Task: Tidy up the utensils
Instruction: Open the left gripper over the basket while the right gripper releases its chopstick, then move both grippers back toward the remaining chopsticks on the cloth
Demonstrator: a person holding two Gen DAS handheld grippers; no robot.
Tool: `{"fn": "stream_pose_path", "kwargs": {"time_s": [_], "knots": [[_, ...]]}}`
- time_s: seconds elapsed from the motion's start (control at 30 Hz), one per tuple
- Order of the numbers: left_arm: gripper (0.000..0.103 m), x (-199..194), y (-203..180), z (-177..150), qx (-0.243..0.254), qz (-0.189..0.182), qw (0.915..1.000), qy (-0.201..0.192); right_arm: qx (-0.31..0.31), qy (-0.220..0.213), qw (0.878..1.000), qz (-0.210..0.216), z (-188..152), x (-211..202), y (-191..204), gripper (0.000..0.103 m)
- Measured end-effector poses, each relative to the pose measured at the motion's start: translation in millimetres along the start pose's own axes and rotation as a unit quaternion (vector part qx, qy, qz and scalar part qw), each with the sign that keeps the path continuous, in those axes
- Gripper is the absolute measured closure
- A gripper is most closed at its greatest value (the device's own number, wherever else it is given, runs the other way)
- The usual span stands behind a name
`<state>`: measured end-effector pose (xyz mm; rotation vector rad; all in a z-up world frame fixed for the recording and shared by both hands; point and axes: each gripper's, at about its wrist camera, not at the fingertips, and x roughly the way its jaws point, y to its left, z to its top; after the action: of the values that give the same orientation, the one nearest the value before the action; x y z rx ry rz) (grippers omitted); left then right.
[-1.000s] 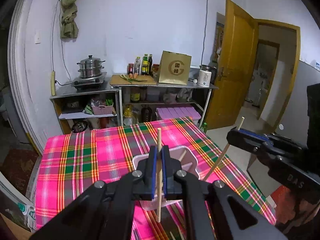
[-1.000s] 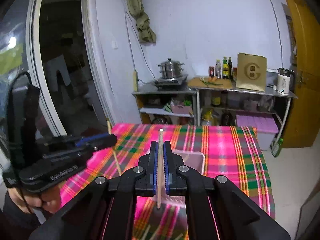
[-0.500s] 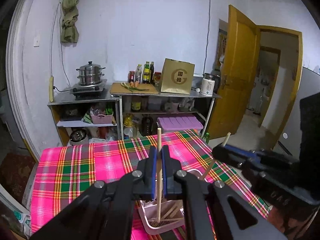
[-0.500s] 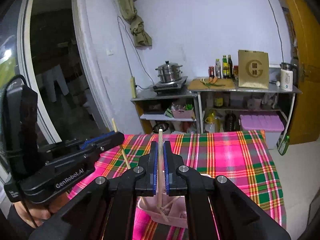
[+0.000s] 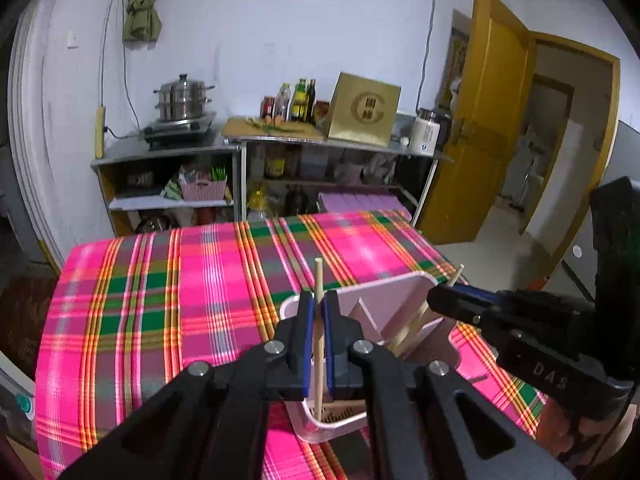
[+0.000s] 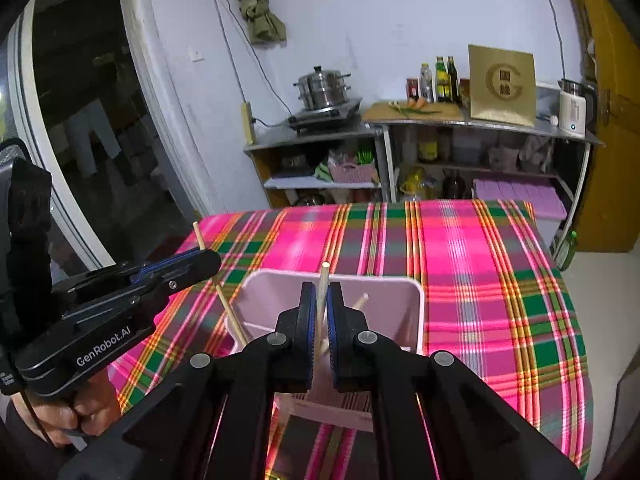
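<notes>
In the left wrist view, the left claw (image 5: 319, 330) sat at lower centre, its blue pads pinching a wooden chopstick (image 5: 319, 280) that stood nearly upright. The stick's top rose above the pads and its lower end reached down inside a pale pink utensil holder (image 5: 404, 288) just behind the claw. The holder stood on the surface (image 5: 160, 300), which was covered by a pink, green and orange plaid cloth. More chopsticks leaned inside the holder's right compartment. At the right of the frame the right claw (image 5: 440, 300) came in from the edge, pressed together on a second chopstick (image 5: 458, 273) whose tip poked up over the holder's right rim.

In the right wrist view, the right claw (image 6: 320, 320) filled the lower centre, pads pinching its chopstick (image 6: 323, 280), tilted slightly and pointing down into the pink holder (image 6: 416, 300). Another stick tip showed inside the holder to the right of the pads. At the left, the left claw (image 6: 208, 260) held its chopstick (image 6: 230, 316) slanted, the lower end entering the holder's left corner. A hand (image 6: 72, 416) gripped that tool at lower left.
</notes>
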<state>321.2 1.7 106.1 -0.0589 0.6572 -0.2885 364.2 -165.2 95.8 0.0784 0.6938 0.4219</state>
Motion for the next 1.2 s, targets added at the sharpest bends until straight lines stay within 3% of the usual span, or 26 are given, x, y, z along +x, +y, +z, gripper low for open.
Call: {"fn": "stream_pose_path", "kwargs": {"time_s": [0.2,0.27,0.33,0.4,0.57,0.67,0.93,1.2], "knots": [[0.097,4,-1,-12,0.002,0.006,0.9999,0.01,-0.001,0.014,1.0,0.002,-8,4,-3,0.096],[0.097,2,-1,-13,0.001,0.005,0.9999,0.012,-0.001,0.017,1.0,-0.002,-8,2,-3,0.091],[0.092,-1,0,-14,-0.001,0.004,0.9999,0.012,0.0,0.01,1.0,-0.004,-11,-6,-5,0.082],[0.082,-8,1,-18,-0.002,0.007,1.0,0.006,0.004,0.005,1.0,0.001,-13,-14,-7,0.081],[0.078,-29,-2,-34,-0.005,0.009,0.9999,-0.002,0.001,-0.014,1.0,-0.009,-27,-42,-10,0.079],[0.078,-45,-6,-49,-0.006,0.01,0.9999,-0.009,0.004,-0.025,1.0,-0.018,-42,-62,-13,0.074],[0.078,-86,-21,-107,-0.003,-0.005,0.9999,-0.009,0.003,-0.03,0.999,-0.037,-109,-113,-13,0.073],[0.078,-111,-24,-175,-0.01,-0.007,0.9998,0.013,0.02,0.0,0.999,-0.028,-184,-134,-14,0.073]]}}
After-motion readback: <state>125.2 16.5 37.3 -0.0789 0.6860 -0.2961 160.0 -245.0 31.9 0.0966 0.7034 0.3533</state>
